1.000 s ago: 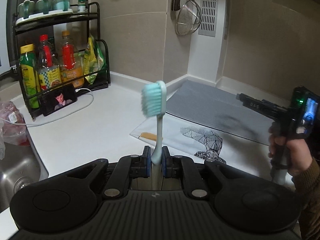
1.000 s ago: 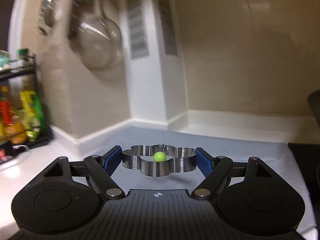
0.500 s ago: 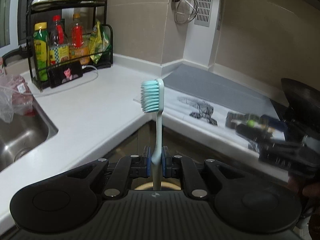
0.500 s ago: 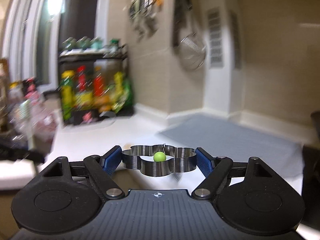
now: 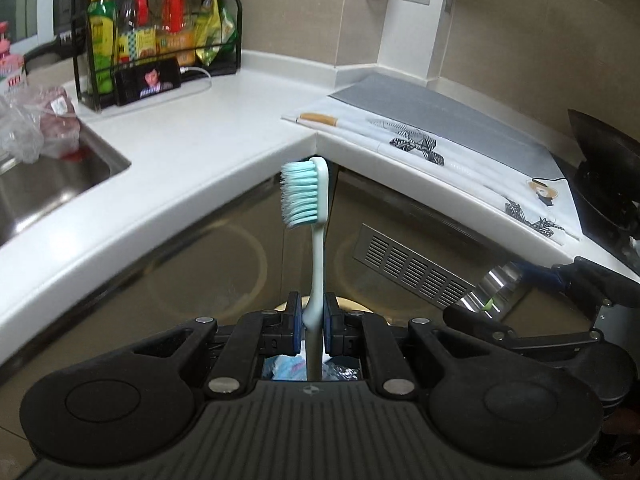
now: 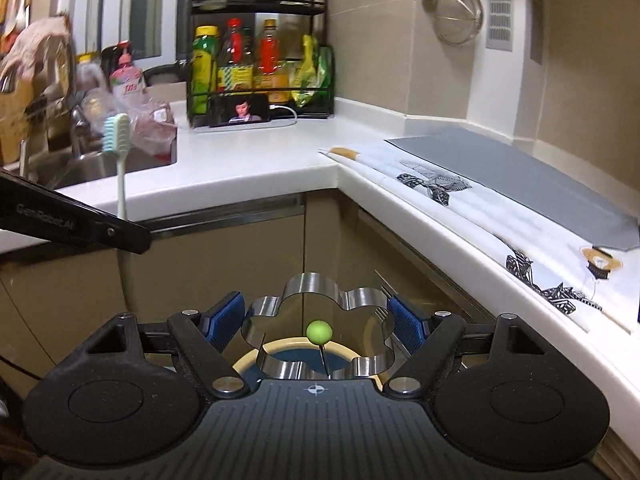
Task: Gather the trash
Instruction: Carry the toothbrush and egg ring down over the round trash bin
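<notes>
Counter (image 5: 192, 160) wraps the corner; both grippers hang out in front of the cabinets, off its edge

Bin (image 6: 276, 354), cream rim, sits directly below both: seen between the right fingers, and under the left ones

Left gripper (image 5: 312, 322) pinched narrow on toothbrush (image 5: 316, 248), low on the handle; long axis upright, bristles up

Right gripper (image 6: 318, 320) spread fairly wide, clamping flower-shaped metal ring (image 6: 320, 320) with a green-tipped pin (image 6: 319, 331)

Judgement: next comes a straight drop into the bin; which gripper is nearer, cannot tell
</notes>
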{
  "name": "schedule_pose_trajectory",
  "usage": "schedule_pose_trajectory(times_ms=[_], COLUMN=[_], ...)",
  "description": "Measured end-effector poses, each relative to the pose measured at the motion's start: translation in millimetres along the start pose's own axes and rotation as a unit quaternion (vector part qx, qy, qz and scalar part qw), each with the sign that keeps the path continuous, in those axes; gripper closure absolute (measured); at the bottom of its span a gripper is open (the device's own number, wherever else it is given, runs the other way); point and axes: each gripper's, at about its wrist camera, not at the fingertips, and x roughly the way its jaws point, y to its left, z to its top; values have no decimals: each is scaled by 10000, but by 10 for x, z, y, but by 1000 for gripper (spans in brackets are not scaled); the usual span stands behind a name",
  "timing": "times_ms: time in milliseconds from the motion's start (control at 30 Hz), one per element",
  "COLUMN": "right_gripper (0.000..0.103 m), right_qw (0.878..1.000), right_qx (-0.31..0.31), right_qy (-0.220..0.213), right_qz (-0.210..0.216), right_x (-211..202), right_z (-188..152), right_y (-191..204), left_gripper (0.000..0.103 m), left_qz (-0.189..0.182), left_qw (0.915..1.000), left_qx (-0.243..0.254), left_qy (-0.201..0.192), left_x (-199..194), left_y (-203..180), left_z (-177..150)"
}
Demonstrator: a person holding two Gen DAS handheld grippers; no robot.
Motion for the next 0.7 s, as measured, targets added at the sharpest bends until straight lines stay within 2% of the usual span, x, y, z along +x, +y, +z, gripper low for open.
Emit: schedule_pose_trajectory(times_ms=[700], right_gripper=[22], right_qw=[9996], right_qx=[-292], right_qy=[6], right_qz=[31], right_x=[37], right_z=[51], right_y=[124], left_gripper=[92], left_qz=[10], left_qw=[10000], left_qx=[-97], left_qy=[-10], left_x=[24], left_y=[44], left_z=[31])
